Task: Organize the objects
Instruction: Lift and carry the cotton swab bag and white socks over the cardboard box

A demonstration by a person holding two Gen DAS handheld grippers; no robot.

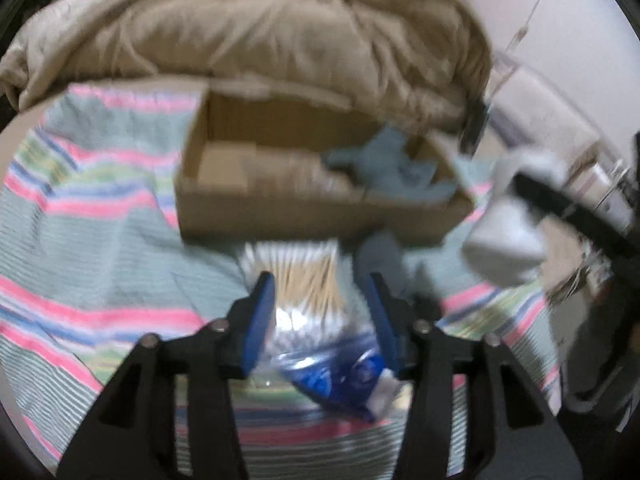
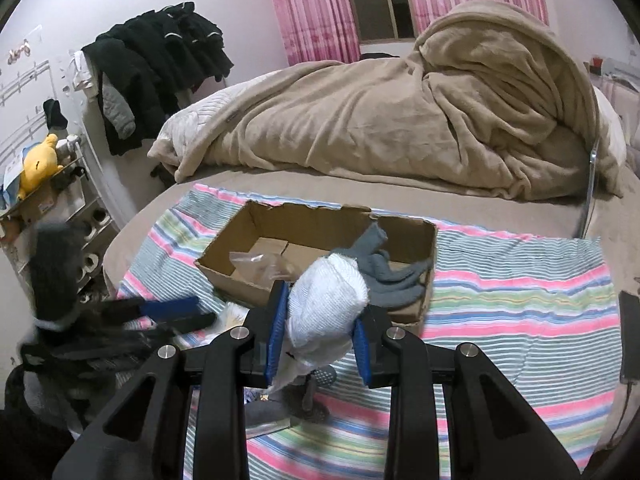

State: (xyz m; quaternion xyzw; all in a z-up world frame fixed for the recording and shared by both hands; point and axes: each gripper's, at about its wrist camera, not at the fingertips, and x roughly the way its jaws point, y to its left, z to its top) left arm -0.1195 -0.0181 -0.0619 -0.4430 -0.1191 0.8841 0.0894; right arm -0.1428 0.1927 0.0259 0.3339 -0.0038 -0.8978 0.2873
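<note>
A cardboard box [image 1: 256, 208] stands on a striped towel [image 1: 100, 240] on the bed, with a grey-blue cloth [image 1: 384, 168] inside. My left gripper [image 1: 320, 284] is open, its jaws on either side of a clear pack of cotton swabs [image 1: 300, 276] lying in front of the box. My right gripper [image 2: 320, 312] is shut on a white rolled sock [image 2: 326, 300] and holds it above the towel just in front of the box [image 2: 320, 224]. The grey cloth [image 2: 384, 268] hangs over the box's near wall, and a clear plastic bag [image 2: 256, 264] lies inside. The sock also shows in the left wrist view [image 1: 508, 240].
A beige blanket [image 2: 400, 120] is heaped on the bed behind the box. Small dark items [image 2: 316, 396] lie on the towel [image 2: 520, 292] under my right gripper. Dark clothes [image 2: 152, 68] hang at the left over a shelf with a yellow plush toy [image 2: 40, 160]. A dark flat object [image 2: 630, 336] lies at the right towel edge.
</note>
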